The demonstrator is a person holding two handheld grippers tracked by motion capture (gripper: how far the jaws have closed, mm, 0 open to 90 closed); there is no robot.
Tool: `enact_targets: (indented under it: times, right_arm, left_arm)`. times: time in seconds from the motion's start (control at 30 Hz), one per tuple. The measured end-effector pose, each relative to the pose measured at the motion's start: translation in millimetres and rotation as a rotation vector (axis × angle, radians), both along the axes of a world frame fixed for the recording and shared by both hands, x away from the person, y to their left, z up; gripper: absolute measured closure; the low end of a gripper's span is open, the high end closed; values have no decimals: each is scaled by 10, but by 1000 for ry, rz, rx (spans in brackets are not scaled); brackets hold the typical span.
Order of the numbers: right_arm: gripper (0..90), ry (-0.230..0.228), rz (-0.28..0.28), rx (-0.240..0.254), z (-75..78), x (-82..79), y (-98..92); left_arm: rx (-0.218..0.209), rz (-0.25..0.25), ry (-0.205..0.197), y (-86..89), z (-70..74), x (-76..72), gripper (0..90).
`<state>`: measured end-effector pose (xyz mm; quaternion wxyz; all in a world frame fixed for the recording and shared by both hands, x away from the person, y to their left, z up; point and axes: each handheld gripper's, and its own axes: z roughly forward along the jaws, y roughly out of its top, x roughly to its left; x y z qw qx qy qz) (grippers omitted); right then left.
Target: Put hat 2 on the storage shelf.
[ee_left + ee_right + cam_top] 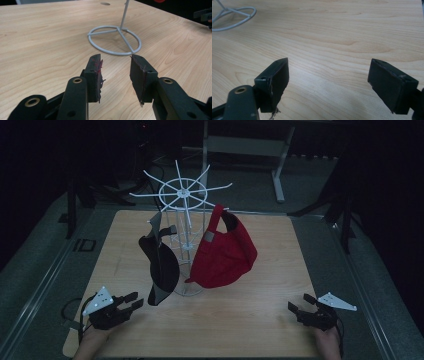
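A white wire rack (182, 195) with radiating hooks stands mid-table on a ring base (115, 41). A black cap (161, 265) hangs on its left side and a red cap (225, 252) on its right. My left gripper (134, 301) rests low at the front left of the wooden table (250, 320), jaws apart with nothing between them, pointing at the ring base; its pads (96, 75) carry red smears. My right gripper (299, 304) sits at the front right, jaws wide apart over bare wood (329, 75), empty.
The ring base (234, 17) shows at the upper left of the right gripper view. A grey metal frame (280, 165) stands on the floor beyond the table. Dark floor surrounds the table on all sides.
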<state>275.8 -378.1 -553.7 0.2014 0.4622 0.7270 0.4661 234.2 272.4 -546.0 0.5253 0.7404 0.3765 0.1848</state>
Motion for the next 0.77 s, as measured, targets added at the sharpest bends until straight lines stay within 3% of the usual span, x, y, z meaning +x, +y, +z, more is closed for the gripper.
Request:
enact_targets:
  times: [0.4, 0.77]
  right_arm:
    - [171, -13, -20, -5, -7, -12, 3]
    - [171, -10, -33, -7, -15, -7, -2]
  left_arm:
    - [-12, 29, 2, -5, -50, -31, 618]
    - [6, 30, -1, -16, -85, -41, 618]
